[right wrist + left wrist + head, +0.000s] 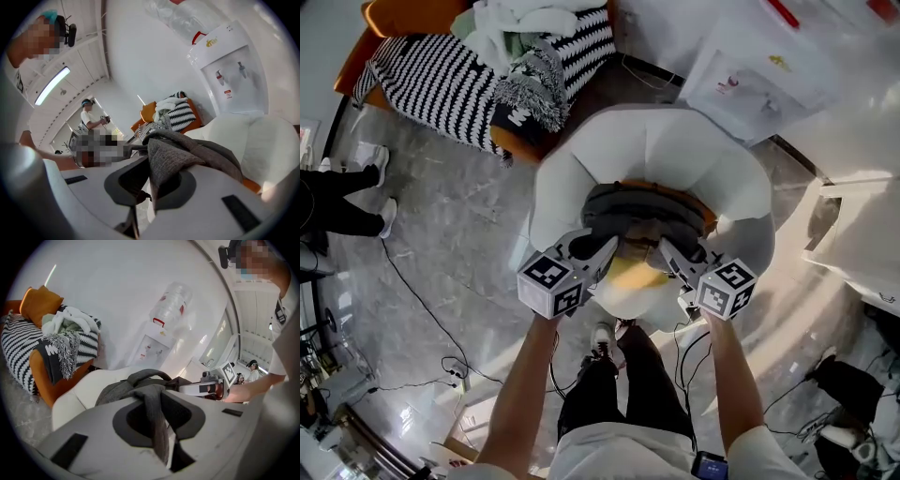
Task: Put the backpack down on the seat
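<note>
Over the white seat (581, 169), grey backpack (647, 211), left claw (605, 248) and right claw (670, 251) each clamped on its fabric

The dark grey fabric backpack (645, 208) (orange-trimmed) is over the middle of the white padded seat (567, 173), its straps (155, 418) drawn toward the front edge.

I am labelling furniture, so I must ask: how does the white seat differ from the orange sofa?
The white seat is pale and rounded, while the orange sofa is bright orange. The white seat has the grey backpack over it, while the orange sofa is piled with striped cushions and clothes. Both stand on the grey floor.
</note>
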`<state>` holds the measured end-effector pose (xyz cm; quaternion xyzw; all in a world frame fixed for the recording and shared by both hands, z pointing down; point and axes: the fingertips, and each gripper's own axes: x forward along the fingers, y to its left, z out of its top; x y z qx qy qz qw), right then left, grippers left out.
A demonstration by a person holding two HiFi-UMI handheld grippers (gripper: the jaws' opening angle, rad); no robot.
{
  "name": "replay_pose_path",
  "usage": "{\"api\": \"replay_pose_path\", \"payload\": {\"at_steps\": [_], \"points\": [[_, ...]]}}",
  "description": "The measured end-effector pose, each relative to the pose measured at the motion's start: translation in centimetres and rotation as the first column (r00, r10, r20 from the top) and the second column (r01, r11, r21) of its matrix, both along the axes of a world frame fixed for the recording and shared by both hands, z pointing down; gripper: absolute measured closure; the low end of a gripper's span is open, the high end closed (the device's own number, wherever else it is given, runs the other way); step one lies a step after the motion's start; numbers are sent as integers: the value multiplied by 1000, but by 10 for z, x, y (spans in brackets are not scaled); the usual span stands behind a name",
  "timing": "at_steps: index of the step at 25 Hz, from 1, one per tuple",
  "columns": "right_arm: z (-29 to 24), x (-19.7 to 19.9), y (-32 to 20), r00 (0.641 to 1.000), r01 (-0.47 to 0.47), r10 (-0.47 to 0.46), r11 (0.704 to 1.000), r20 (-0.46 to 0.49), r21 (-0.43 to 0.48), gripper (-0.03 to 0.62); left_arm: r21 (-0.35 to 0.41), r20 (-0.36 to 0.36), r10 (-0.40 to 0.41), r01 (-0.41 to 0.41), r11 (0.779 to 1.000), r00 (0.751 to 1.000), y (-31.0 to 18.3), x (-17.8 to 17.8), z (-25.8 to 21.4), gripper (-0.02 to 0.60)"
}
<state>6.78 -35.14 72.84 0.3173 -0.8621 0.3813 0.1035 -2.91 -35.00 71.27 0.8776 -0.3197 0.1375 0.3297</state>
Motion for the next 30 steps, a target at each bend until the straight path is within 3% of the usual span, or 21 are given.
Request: {"api": "replay_pose_path", "payload": {"at_steps": [7,12,30], "points": [[21,2,-15,999,29,-28,999,-34,29,563,-8,-5,15,-15,1000,1000,-12,5,24,511],[37,2,-19,996,55,-55,998,-68,-3,563,-30,-29,12,-13,999,1000,-19,7,37,512],[92,13,-66,991,7,-2,999,-135,38,563,-2,-10,-17,17,1000,1000,-67,18,89,511]]}}
